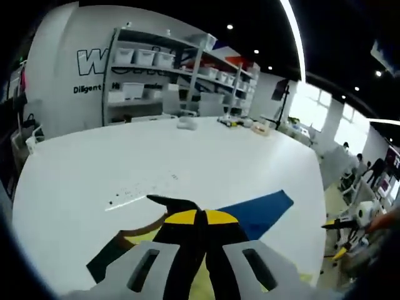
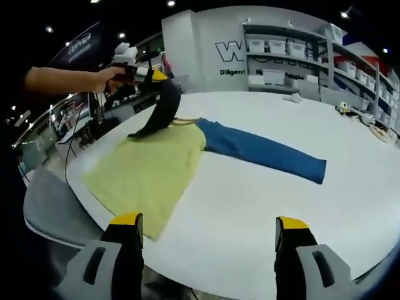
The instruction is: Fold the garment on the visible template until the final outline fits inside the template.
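Note:
A garment lies on the white table (image 2: 262,212): yellow body (image 2: 150,172), blue sleeve (image 2: 262,151) spread flat to the right, and a black sleeve (image 2: 159,109) lifted off the table. My left gripper (image 2: 140,72), held by a hand, is shut on that black sleeve. In the left gripper view, the left gripper (image 1: 200,219) has its yellow tips together on the black fabric (image 1: 187,250), and the blue sleeve (image 1: 259,212) lies beyond on the right. My right gripper (image 2: 209,222) stands open over the table's near edge, short of the yellow body, with nothing between its jaws.
Shelves with white bins (image 2: 281,50) line the back wall. Small items (image 1: 187,123) sit at the table's far edge. A grey chair (image 2: 44,206) stands at the table's left side. People (image 1: 365,165) and stands are past the table's right edge.

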